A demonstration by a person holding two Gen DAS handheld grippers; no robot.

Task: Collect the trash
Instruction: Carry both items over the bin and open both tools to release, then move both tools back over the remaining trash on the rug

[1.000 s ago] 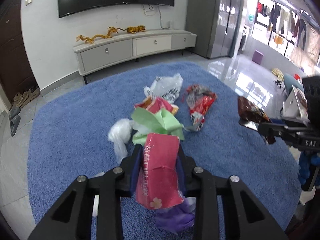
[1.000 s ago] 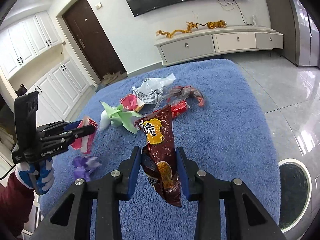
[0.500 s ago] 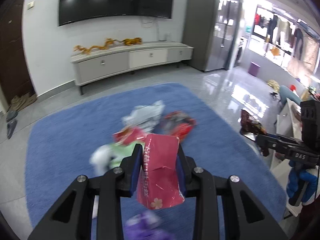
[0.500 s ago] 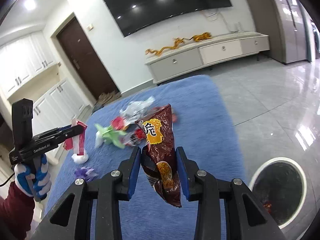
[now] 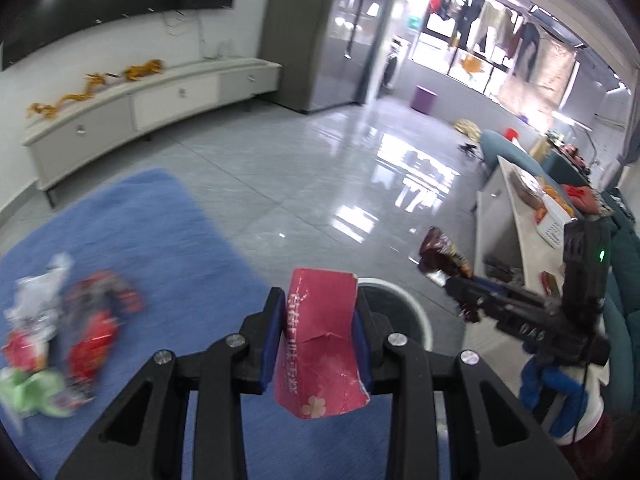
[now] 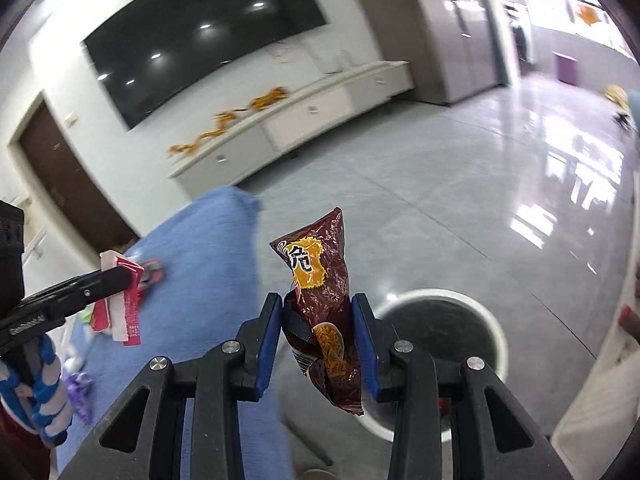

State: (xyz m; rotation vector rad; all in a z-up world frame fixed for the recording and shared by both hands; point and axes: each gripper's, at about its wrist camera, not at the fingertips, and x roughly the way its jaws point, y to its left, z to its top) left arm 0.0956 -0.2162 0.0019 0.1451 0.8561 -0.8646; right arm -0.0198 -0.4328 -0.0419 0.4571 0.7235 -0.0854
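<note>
My left gripper [image 5: 318, 334] is shut on a pink-red paper packet [image 5: 320, 340], held above the edge of the blue rug [image 5: 160, 248]. My right gripper [image 6: 318, 344] is shut on a dark brown snack bag [image 6: 320, 304]. A round white-rimmed bin [image 6: 486, 322] with a dark inside stands on the tiled floor just beyond and below the right gripper; its rim shows behind the packet in the left wrist view [image 5: 416, 316]. The right gripper with the bag shows at the right of the left wrist view [image 5: 460, 292]. The left gripper with the packet shows at the left of the right wrist view [image 6: 128, 276].
Several wrappers lie on the rug at left: a red one [image 5: 96, 328], a white plastic one [image 5: 36, 296], a green one [image 5: 32, 396]. A purple scrap [image 6: 80, 392] lies on the rug. A white TV cabinet [image 5: 140, 108] stands against the far wall. A white table [image 5: 516, 216] stands at right.
Both grippers have swung right, away from the trash pile and off the rug toward the bin, each still holding its item. The bin now lies close under them.
</note>
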